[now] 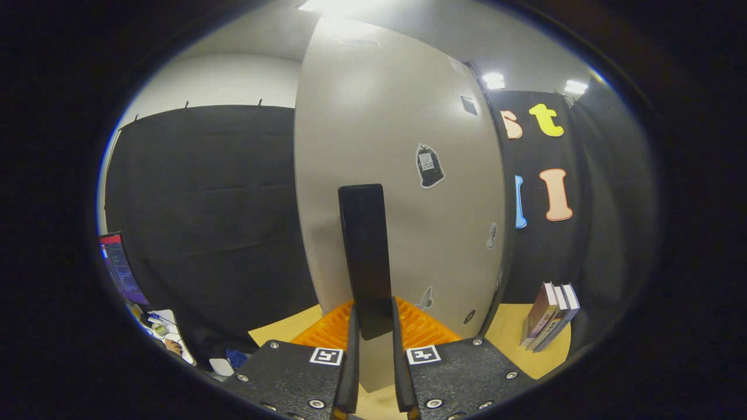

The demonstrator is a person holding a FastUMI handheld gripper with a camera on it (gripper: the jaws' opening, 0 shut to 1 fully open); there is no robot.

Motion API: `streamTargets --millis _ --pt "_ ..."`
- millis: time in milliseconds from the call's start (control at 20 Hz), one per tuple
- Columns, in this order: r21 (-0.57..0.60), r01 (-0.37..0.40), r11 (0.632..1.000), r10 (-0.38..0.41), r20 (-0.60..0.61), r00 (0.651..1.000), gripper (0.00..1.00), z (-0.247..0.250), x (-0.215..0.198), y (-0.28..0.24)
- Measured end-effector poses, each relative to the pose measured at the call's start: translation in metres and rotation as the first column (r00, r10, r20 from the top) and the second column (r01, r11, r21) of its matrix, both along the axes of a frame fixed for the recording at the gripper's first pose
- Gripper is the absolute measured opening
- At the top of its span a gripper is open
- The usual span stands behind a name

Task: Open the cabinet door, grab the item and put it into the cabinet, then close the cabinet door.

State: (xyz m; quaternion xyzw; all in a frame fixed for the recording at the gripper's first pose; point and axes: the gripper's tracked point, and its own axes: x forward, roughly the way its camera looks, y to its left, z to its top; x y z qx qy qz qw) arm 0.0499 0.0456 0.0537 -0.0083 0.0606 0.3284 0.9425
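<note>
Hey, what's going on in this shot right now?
A person's handheld gripper is shut on a tall, dark, flat item, held upright between its two fingers. Just beyond it stands a pale cabinet door with stickers on it, and an orange ridged tray lies on the tan surface behind the fingers. A few books lean together beyond the door, by the black cloth wall. Whether the door is open or closed cannot be told from here.

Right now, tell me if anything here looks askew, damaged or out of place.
Nothing looks damaged or spilled. The tool is shut on a flat black slab, held upright before the pale cabinet door. Only the books beside the cabinet lean rather than stand straight.
</note>
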Motion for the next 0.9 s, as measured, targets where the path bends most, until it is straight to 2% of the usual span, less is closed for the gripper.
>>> streamTargets --millis 350,600,900 --pt "0.037 0.063 0.997 -0.062 -0.025 0.998 0.24 0.002 -0.005 -0.028" --pt "0.001 0.122 0.993 -0.122 0.000 0.993 0.24 0.003 -0.001 -0.049" --pt "0.030 0.184 0.982 -0.184 -0.007 0.983 0.24 0.003 -0.003 -0.068"
